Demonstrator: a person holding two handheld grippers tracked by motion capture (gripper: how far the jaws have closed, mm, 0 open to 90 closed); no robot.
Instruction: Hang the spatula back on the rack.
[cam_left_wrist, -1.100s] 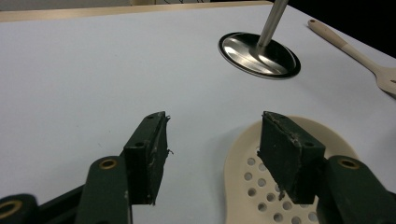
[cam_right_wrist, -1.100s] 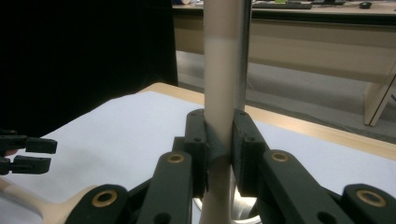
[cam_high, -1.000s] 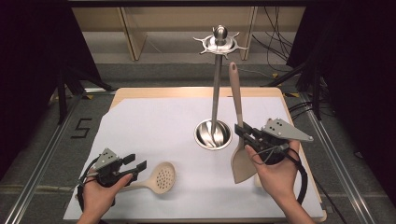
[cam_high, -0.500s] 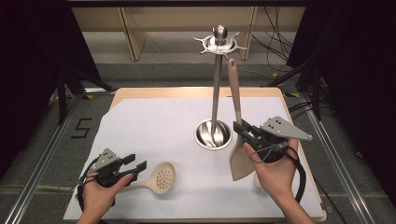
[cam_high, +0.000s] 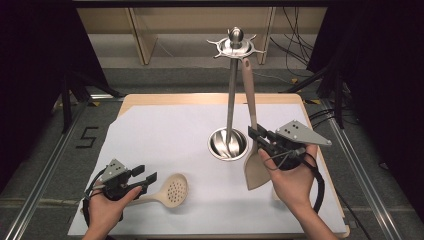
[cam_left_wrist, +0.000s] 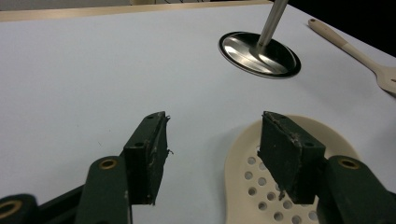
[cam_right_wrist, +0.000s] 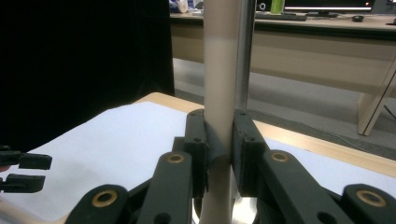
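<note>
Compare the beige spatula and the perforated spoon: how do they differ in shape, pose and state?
The spatula has a flat, solid blade, while the perforated spoon has a round bowl full of small holes. The spatula stands upright beside the metal stand, with the right gripper shut on its handle; the spoon lies flat on the white sheet, under the open left gripper. Both are the same beige colour, with long handles.
</note>
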